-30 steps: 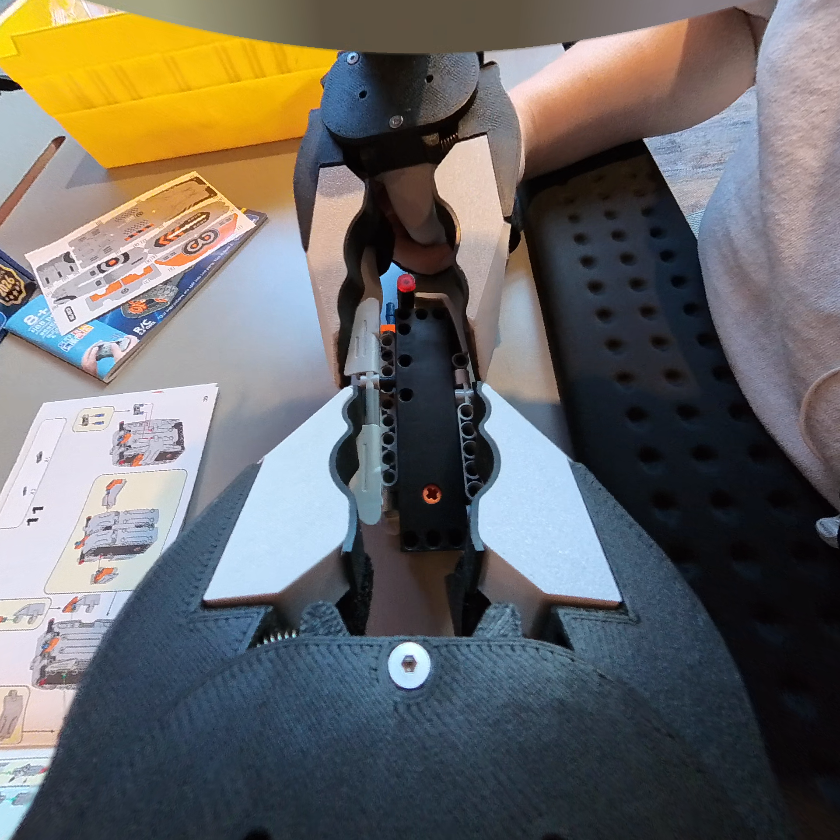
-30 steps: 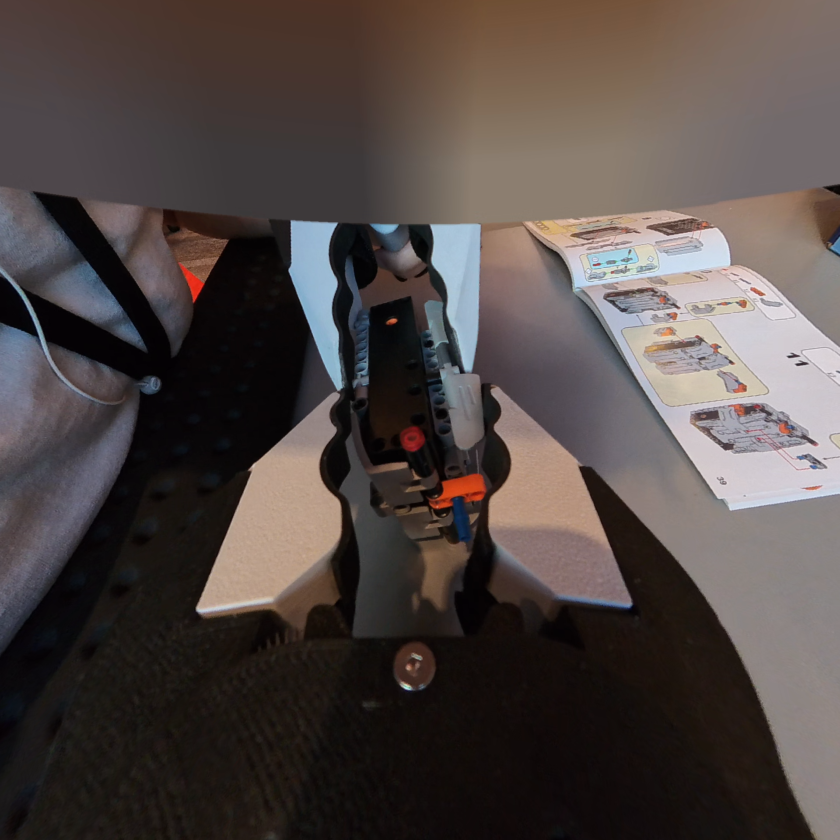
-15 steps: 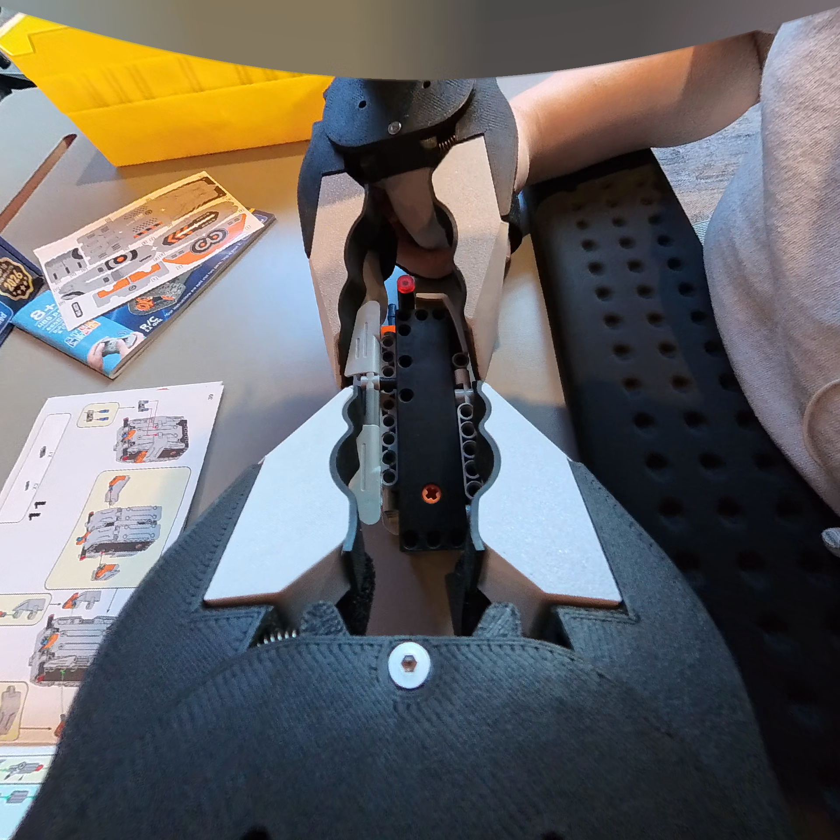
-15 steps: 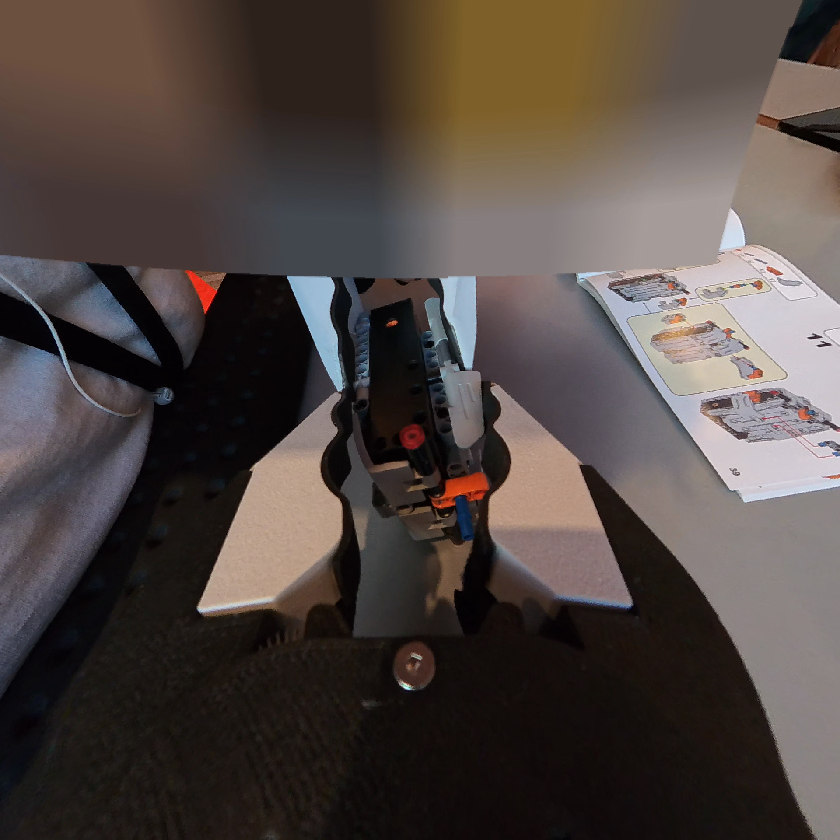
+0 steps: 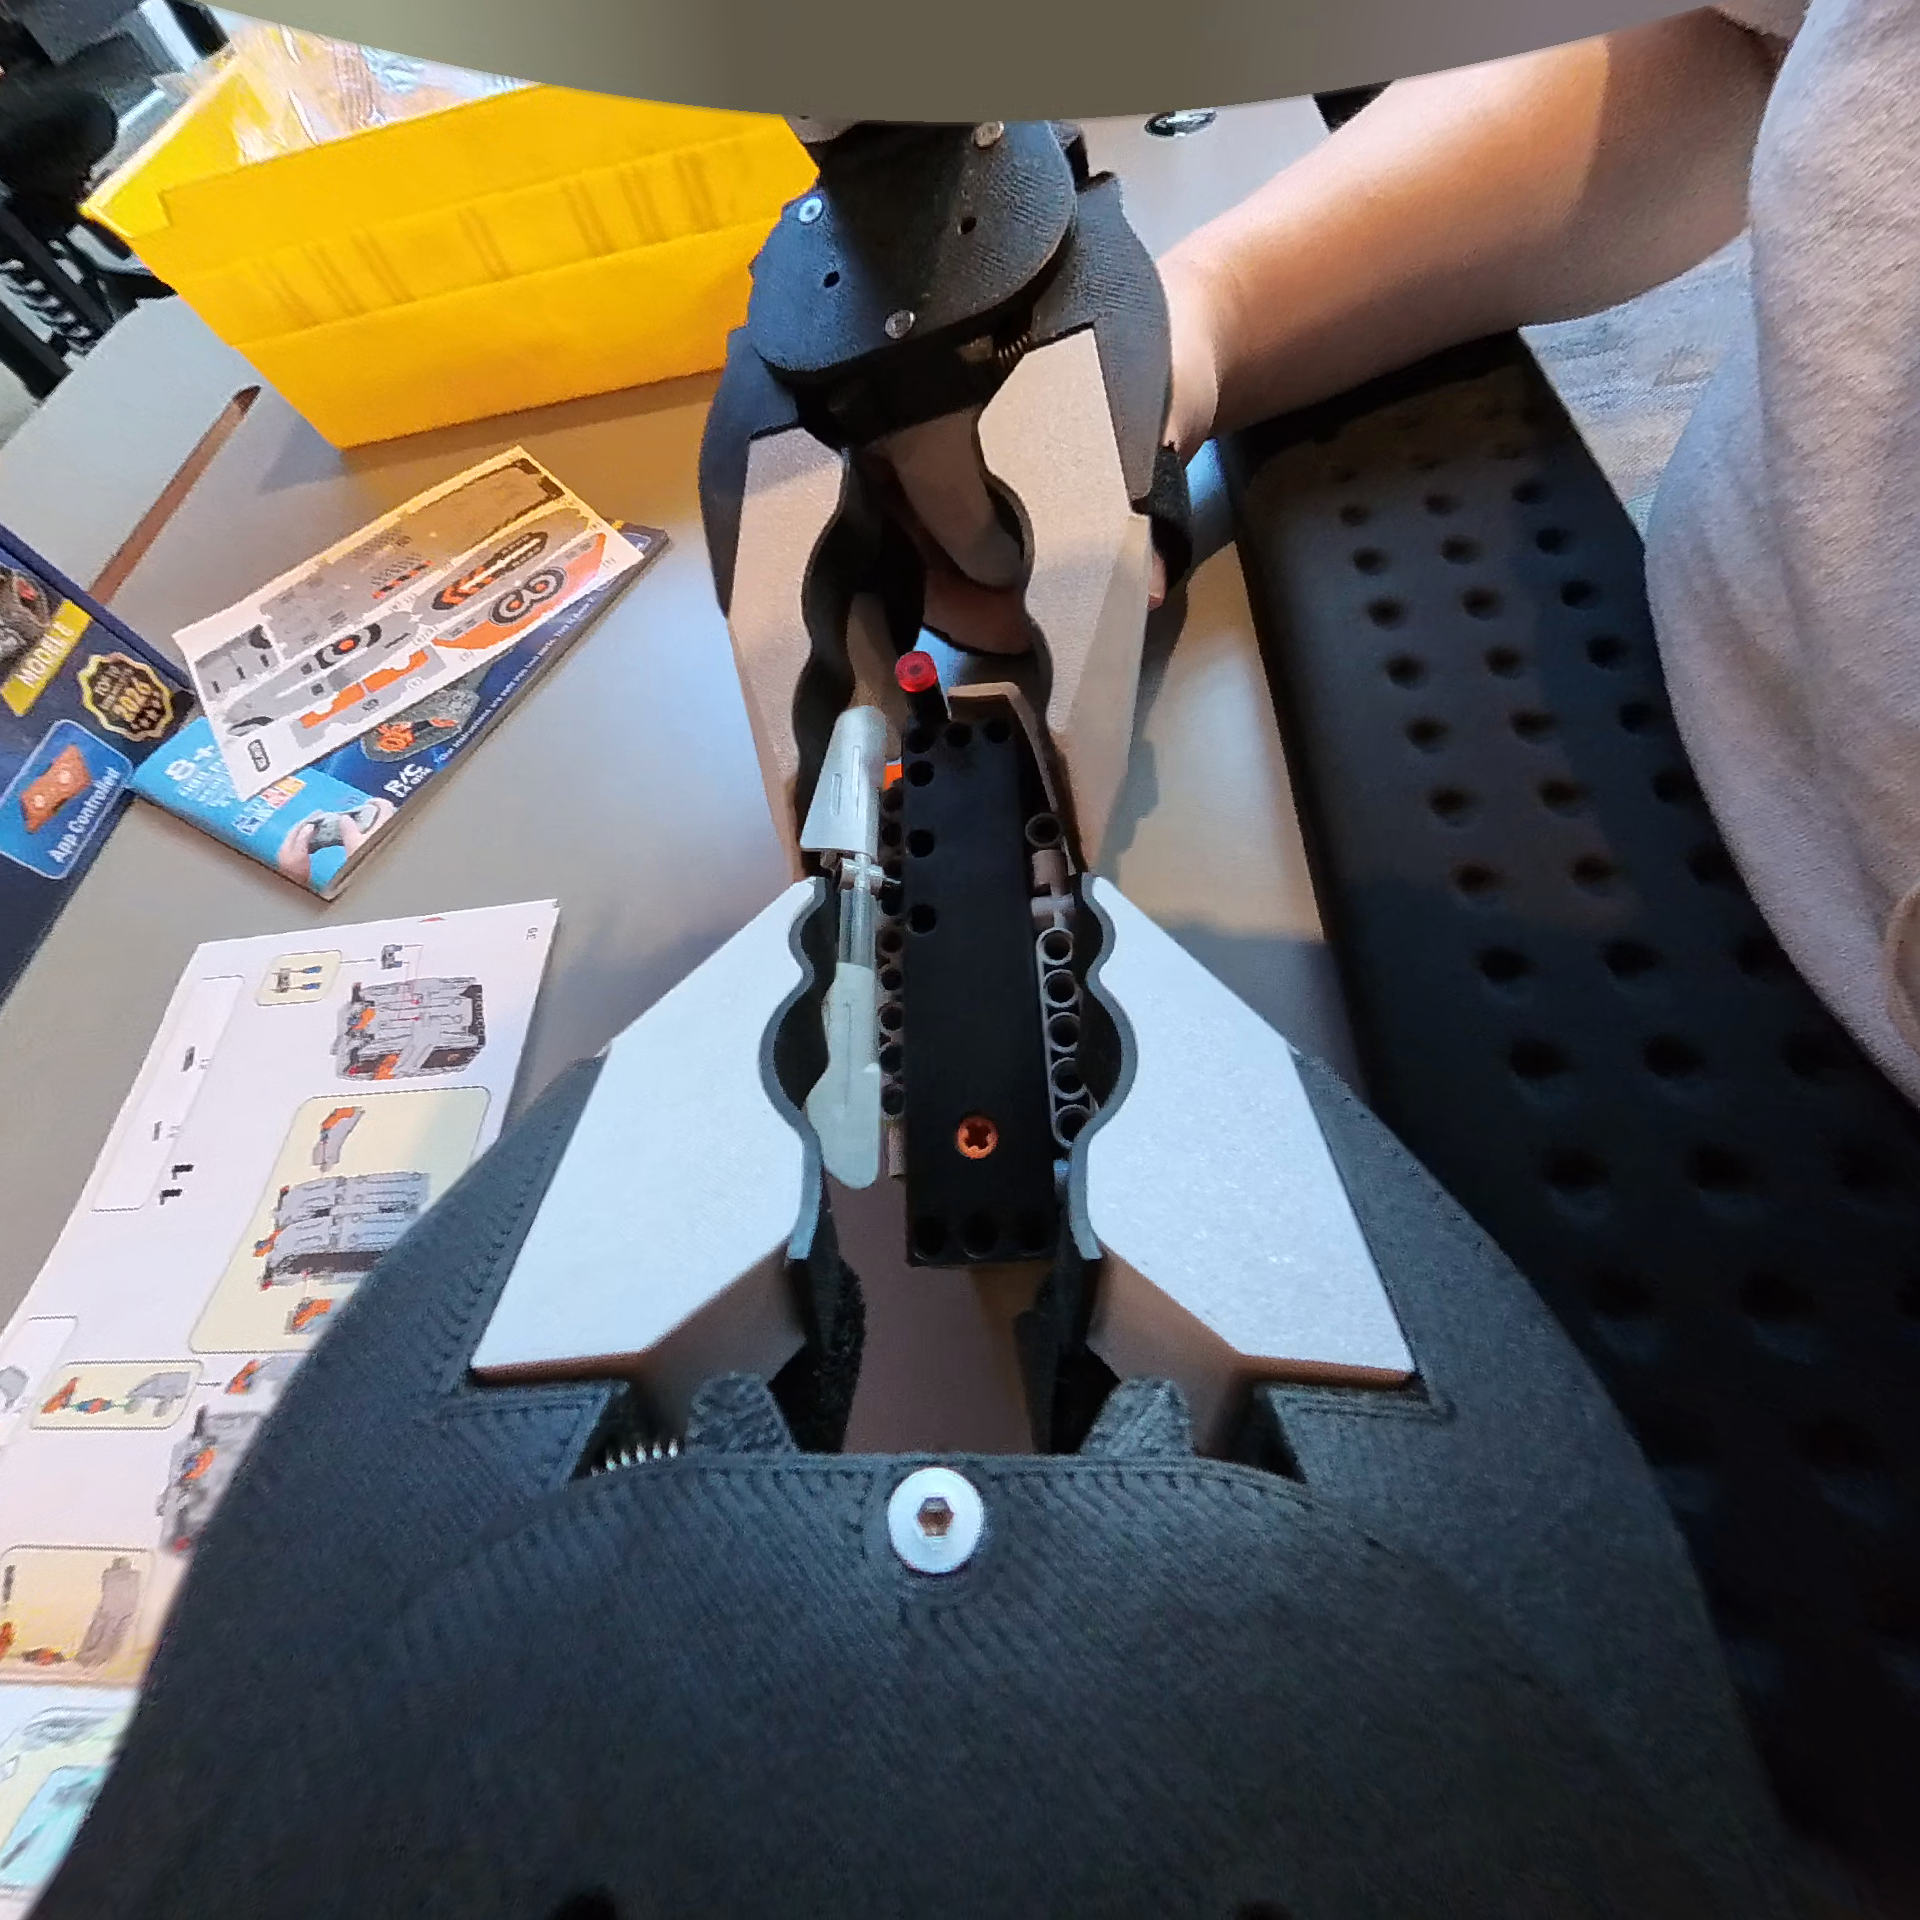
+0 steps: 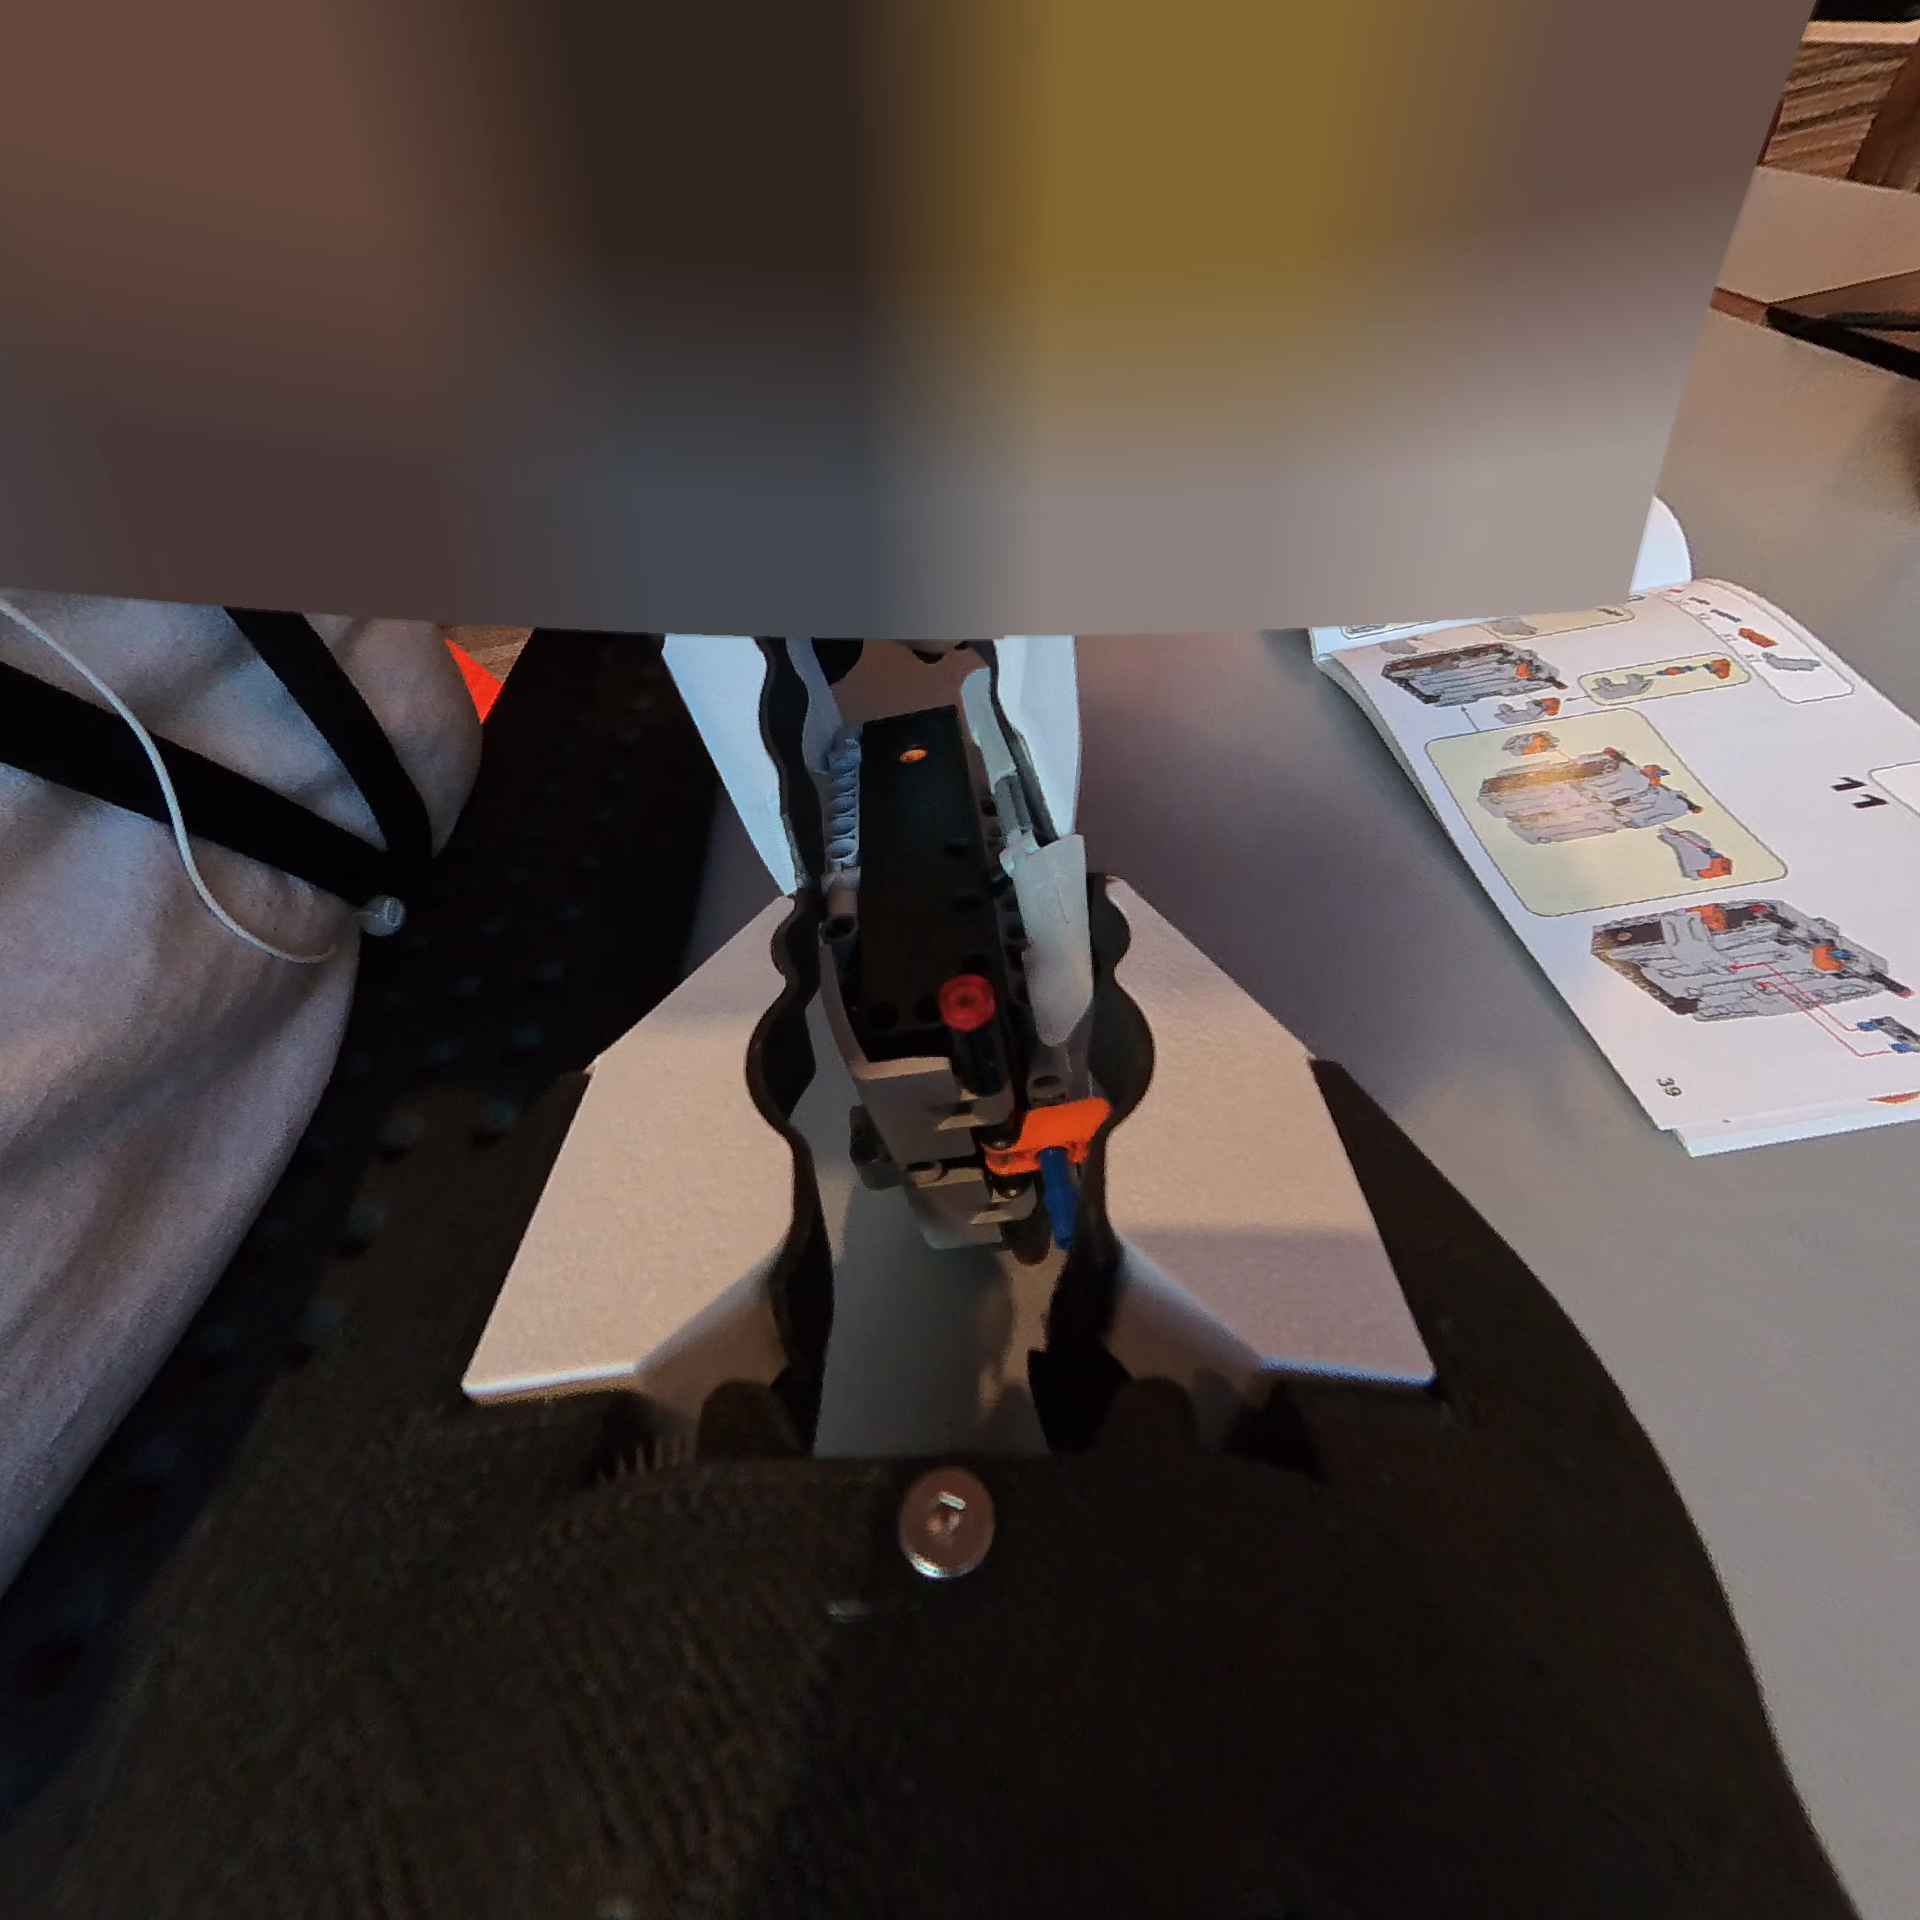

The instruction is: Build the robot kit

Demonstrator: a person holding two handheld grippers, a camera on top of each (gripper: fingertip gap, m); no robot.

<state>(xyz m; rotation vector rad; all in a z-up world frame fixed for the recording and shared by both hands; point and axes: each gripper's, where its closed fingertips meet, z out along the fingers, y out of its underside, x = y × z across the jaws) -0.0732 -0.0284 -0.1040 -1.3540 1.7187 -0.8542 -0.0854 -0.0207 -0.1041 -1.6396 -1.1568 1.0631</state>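
Note:
A black and grey brick model (image 5: 961, 987) with a red pin (image 5: 914, 670), an orange pin and a light grey panel is held above the grey table (image 5: 623, 790). My left gripper (image 5: 951, 904) is shut on its near end. My right gripper (image 5: 935, 821) faces it from the far side and is shut on the other end; a person's hand holds it. In the right wrist view my right gripper (image 6: 951, 904) clamps the model (image 6: 914, 862) at the end with an orange and blue connector (image 6: 1049, 1132). The left gripper's fingers (image 6: 717, 727) show behind it.
A yellow bin (image 5: 468, 260) stands at the back left. A sticker sheet on a booklet (image 5: 405, 644), a dark blue box (image 5: 52, 748) and an open instruction booklet (image 5: 312, 1091) lie left; the booklet also shows in the right wrist view (image 6: 1662, 862). A black perforated surface (image 5: 1558, 935) and a person in grey (image 6: 156, 987) are beside it. My two grippers' fingertips are within a few centimetres of each other.
Both grippers stay shut on the model. The pair has shifted slightly over the table, so the booklet sits farther right in the right wrist view.

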